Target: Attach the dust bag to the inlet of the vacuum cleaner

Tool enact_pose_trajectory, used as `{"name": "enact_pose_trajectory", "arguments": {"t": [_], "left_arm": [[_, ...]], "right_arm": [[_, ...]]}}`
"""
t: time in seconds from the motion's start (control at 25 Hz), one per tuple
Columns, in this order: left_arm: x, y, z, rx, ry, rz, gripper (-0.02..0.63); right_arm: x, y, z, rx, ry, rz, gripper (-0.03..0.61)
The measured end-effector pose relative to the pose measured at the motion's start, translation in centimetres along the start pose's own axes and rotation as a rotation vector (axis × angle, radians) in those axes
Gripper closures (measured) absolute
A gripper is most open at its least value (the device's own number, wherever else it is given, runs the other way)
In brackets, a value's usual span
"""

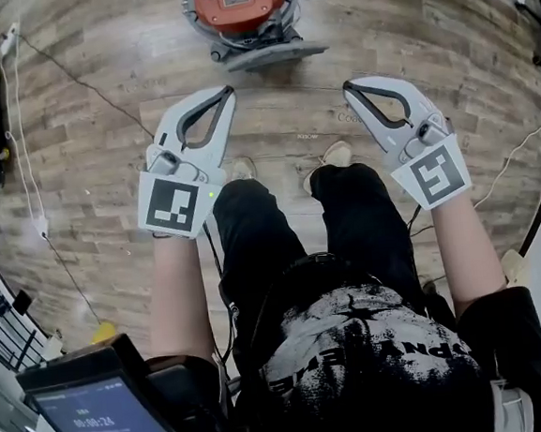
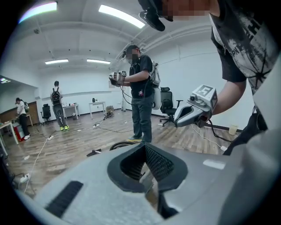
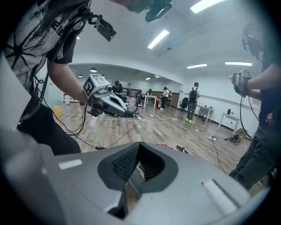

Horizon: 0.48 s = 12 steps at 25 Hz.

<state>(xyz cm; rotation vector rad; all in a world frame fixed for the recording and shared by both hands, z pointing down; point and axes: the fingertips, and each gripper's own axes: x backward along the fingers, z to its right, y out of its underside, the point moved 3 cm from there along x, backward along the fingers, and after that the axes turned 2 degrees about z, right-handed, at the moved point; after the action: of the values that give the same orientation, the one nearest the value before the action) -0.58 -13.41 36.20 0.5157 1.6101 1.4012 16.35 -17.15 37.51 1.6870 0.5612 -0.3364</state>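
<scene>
The vacuum cleaner, orange-red with a grey base, stands on the wooden floor at the top of the head view, ahead of both grippers. My left gripper and right gripper are held up side by side above my legs, well short of it, tips pointing toward it. Both are shut with nothing between the jaws, as the left gripper view and the right gripper view also show. A bit of the red vacuum cleaner peeks over the right gripper's tips. No dust bag shows in any view.
A tablet hangs at my lower left. Cables trail across the floor at left and right. Another person with grippers stands a few steps beyond the vacuum cleaner. Desks and more people are at the far wall.
</scene>
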Motion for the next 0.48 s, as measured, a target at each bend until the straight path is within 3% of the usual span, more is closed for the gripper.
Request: {"name": "enact_pose_trajectory", "arguments": {"t": [0.32,0.48], "left_arm": [[6.3,-11.7,0.7,0.04,-0.093,0.034,0.607],[7.8,-17.1,2.1,0.001,-0.052,0.087,0.607]], "right_arm": [[8.5,-9.1,0.3,-0.015,-0.005,0.057,0.574],[11.8,-13.9,0.2,0.005,0.008,0.087,0.574]]}}
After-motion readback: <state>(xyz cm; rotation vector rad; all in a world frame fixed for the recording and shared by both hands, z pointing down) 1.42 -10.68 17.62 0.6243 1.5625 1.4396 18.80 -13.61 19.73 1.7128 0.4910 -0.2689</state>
